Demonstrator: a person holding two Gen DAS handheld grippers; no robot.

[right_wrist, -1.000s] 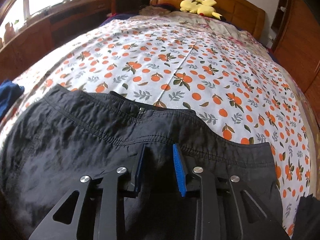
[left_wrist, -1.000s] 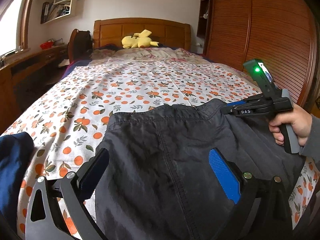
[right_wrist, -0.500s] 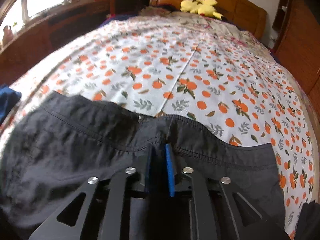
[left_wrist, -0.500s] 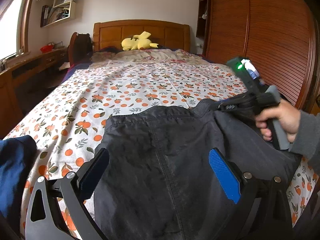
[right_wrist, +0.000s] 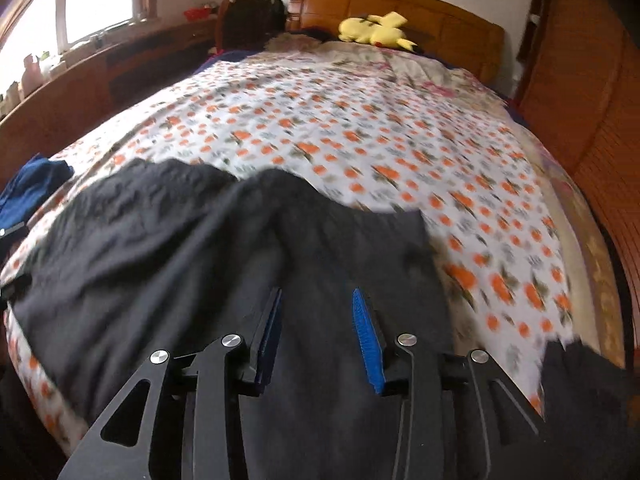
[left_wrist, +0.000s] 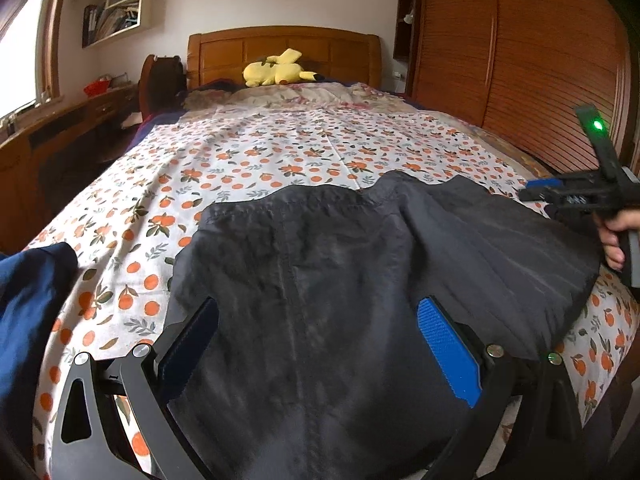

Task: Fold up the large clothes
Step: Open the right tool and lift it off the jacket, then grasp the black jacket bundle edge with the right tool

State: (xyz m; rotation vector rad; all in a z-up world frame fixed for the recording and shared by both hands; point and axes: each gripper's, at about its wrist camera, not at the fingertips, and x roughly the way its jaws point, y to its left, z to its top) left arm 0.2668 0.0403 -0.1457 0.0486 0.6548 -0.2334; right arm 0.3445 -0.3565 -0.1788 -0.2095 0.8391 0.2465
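Note:
A large black garment (left_wrist: 340, 260) lies spread across the near end of the bed, its far edge pushed up into a ridge (right_wrist: 272, 184). My left gripper (left_wrist: 320, 320) hovers over it, open wide, with only the cloth below showing between the pads. My right gripper (right_wrist: 316, 308) is above the garment's right part. Its jaws are opening and the pads press on nothing. In the left wrist view the right gripper (left_wrist: 536, 194) sits at the far right by the garment's corner, held by a hand (left_wrist: 612, 240).
The bed has an orange-patterned sheet (left_wrist: 260, 160). A navy garment (left_wrist: 32, 300) lies at the left edge and another dark cloth (right_wrist: 580, 380) at the near right. A yellow plush (left_wrist: 276, 72) rests by the headboard. A wooden wardrobe (left_wrist: 520, 60) is on the right, a desk (left_wrist: 60, 132) on the left.
The right gripper closed on the garment's far edge, then swung right and up and spread its jaws. The edge now stands bunched in a ridge. The left gripper drifted slightly and stayed open.

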